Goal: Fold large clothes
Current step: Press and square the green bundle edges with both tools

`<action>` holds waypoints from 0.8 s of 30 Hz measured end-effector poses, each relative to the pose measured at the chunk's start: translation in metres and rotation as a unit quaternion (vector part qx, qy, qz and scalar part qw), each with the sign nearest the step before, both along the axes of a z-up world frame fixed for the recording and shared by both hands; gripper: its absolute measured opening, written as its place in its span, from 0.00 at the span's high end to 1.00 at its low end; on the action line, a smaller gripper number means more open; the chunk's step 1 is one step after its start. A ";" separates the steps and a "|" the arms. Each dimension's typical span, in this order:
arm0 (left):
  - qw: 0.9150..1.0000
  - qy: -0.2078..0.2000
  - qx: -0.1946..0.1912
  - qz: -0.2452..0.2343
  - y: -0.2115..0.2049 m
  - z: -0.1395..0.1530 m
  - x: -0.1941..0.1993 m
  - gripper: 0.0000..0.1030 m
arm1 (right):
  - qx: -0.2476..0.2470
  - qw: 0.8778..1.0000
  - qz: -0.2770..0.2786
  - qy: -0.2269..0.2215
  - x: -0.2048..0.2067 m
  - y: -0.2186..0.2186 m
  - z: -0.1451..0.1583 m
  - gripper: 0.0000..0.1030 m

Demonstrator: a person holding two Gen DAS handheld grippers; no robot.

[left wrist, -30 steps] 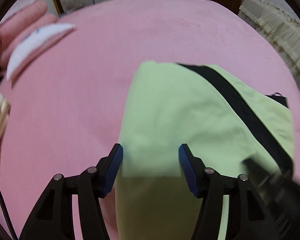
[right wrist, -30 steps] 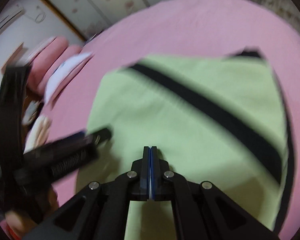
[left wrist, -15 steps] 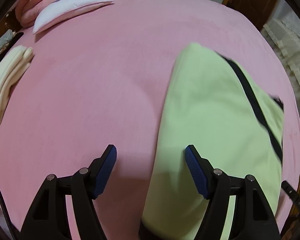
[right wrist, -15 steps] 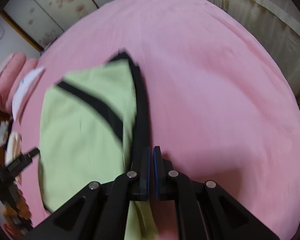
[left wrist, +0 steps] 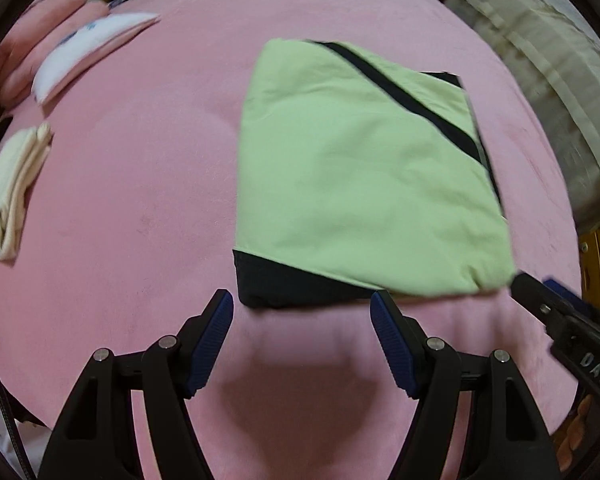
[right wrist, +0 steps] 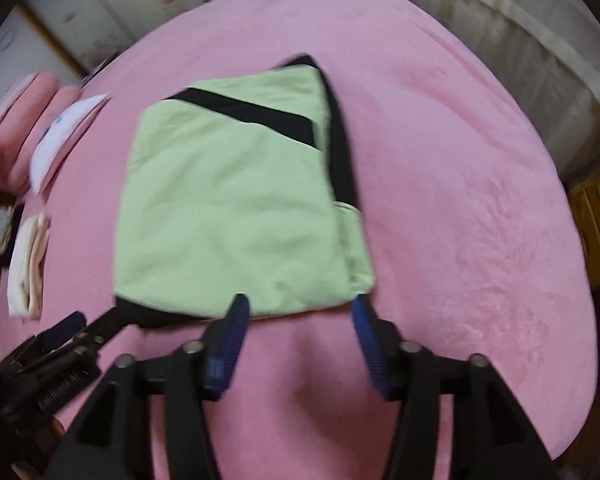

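Observation:
A light green garment with black trim (left wrist: 360, 168) lies folded into a flat rectangle on the pink bed (left wrist: 140, 200). It also shows in the right wrist view (right wrist: 236, 208). My left gripper (left wrist: 302, 312) is open and empty, just short of the garment's near edge. My right gripper (right wrist: 298, 308) is open and empty at the garment's near right corner. The right gripper's tip shows at the right of the left wrist view (left wrist: 540, 300), and the left gripper shows at the lower left of the right wrist view (right wrist: 60, 340).
Pink pillows and a white pillow (left wrist: 88, 48) lie at the bed's far left. A folded cream cloth (left wrist: 12, 192) lies at the left edge. A pale ruffled curtain (left wrist: 548, 64) hangs at the right, with a wooden cabinet (right wrist: 596, 216) beside the bed.
My right gripper has opened and let go of the garment. Both grippers have drawn back toward the near edge, and the garment now lies flat and folded.

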State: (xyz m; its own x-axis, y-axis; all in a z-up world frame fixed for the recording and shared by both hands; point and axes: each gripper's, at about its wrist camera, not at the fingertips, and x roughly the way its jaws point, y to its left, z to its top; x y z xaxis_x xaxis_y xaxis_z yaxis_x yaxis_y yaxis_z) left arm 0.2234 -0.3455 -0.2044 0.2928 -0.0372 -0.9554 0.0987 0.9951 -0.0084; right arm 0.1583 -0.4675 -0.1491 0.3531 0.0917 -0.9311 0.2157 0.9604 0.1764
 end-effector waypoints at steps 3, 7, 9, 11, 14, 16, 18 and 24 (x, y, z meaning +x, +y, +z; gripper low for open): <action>1.000 -0.001 0.011 -0.017 -0.014 0.020 -0.016 0.32 | -0.041 0.998 0.037 -0.007 -0.001 0.022 0.018 0.44; 1.000 -0.003 0.002 -0.025 -0.010 0.043 -0.027 0.28 | -0.046 0.997 0.056 -0.008 -0.006 0.039 0.038 0.34; 1.000 -0.003 -0.002 -0.021 -0.002 0.050 -0.027 0.23 | -0.040 0.998 0.054 -0.011 -0.010 0.042 0.046 0.33; 1.000 0.000 -0.018 -0.017 0.007 0.052 -0.027 0.22 | -0.036 0.998 0.049 -0.011 -0.013 0.045 0.050 0.30; 0.999 0.013 -0.045 0.000 0.022 0.054 -0.026 0.21 | -0.030 0.998 0.047 -0.006 -0.015 0.047 0.053 0.29; 0.999 0.005 -0.040 -0.003 0.024 0.056 -0.026 0.21 | -0.026 0.999 0.048 -0.005 -0.019 0.046 0.058 0.28; 1.000 -0.002 -0.026 -0.004 0.027 0.058 -0.027 0.21 | -0.028 0.998 0.051 -0.003 -0.020 0.049 0.061 0.28; 0.999 0.007 -0.049 0.013 0.040 0.056 -0.024 0.21 | -0.041 0.997 0.061 -0.008 -0.015 0.058 0.068 0.28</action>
State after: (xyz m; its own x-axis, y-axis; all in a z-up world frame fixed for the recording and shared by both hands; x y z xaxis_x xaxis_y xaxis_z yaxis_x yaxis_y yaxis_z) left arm 0.1998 -0.3057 -0.1483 0.2809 -0.1228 -0.9518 0.0727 0.9917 -0.1065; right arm 0.1436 -0.4096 -0.0814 0.3592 0.0595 -0.9313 0.0937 0.9906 0.0995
